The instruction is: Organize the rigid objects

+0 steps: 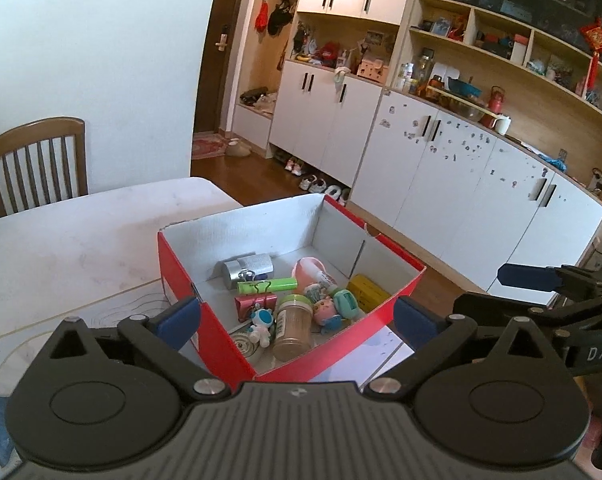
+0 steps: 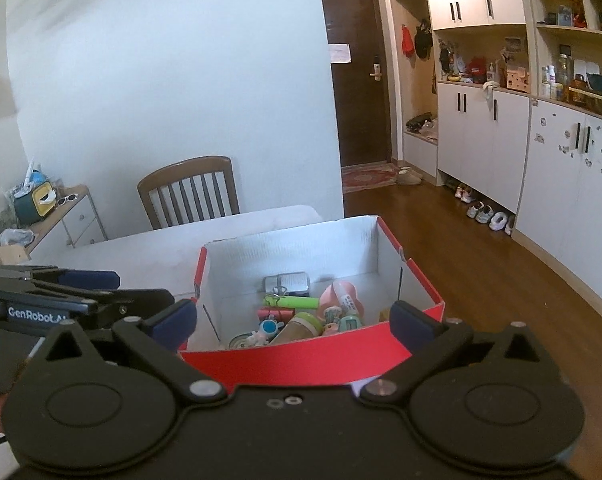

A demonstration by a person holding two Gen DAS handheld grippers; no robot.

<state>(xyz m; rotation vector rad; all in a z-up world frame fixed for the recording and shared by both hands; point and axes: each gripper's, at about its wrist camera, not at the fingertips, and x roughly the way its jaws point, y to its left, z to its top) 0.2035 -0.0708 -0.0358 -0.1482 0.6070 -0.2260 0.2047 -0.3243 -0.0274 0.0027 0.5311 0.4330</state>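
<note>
A red cardboard box [image 1: 217, 332] with a white inside stands on the table [image 1: 81, 240]; it also shows in the right wrist view [image 2: 301, 360]. In it lie several small items: a brown jar [image 1: 293, 330], a green tube [image 1: 267, 285], a silver can [image 1: 237, 269], a pink cup [image 1: 307, 268], a yellow block [image 1: 367, 290], a red binder clip [image 1: 255, 305] and small toy figures [image 1: 261, 326]. My left gripper [image 1: 297, 318] is open and empty, just above the box's near side. My right gripper [image 2: 293, 322] is open and empty, in front of the box.
A wooden chair [image 1: 37, 164] stands behind the table against the white wall. White cabinets [image 1: 461, 184] with cluttered shelves line the right side. Shoes [image 1: 317, 184] lie on the wooden floor. A small drawer unit [image 2: 73, 216] stands at the left.
</note>
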